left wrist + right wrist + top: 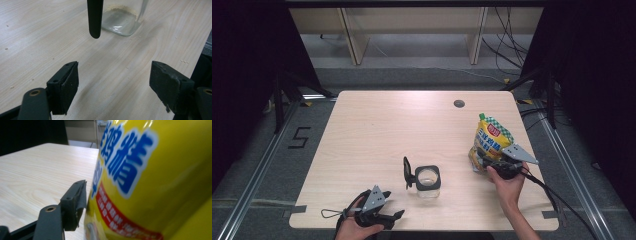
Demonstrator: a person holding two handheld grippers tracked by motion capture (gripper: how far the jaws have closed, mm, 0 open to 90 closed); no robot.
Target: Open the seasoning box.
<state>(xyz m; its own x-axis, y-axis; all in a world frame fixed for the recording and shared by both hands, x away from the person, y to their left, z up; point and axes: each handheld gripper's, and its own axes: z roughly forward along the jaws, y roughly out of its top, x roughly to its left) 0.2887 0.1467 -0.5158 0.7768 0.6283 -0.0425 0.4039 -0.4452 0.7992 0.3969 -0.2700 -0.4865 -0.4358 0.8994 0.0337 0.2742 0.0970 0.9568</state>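
Observation:
A yellow bag (491, 142) with blue print and a green-checked top stands at the table's right side. My right gripper (488, 161) reaches it from the near side. In the right gripper view the bag (150, 182) sits between the jaws; one pad (75, 205) lies right at its side and the other jaw is hidden behind it. A square glass jar (428, 181) with a black rim stands near the front middle, its hinged black lid (407, 172) swung open to the left. My left gripper (393, 204) rests open at the front edge, pointing at the jar (120, 22), nothing between its jaws.
The light wooden table (377, 130) has a round cable hole (459, 103) at the back right. Small crumbs lie on the wood near the jar. Cables trail off the table's right front corner. Wooden shelf legs stand on the floor beyond the far edge.

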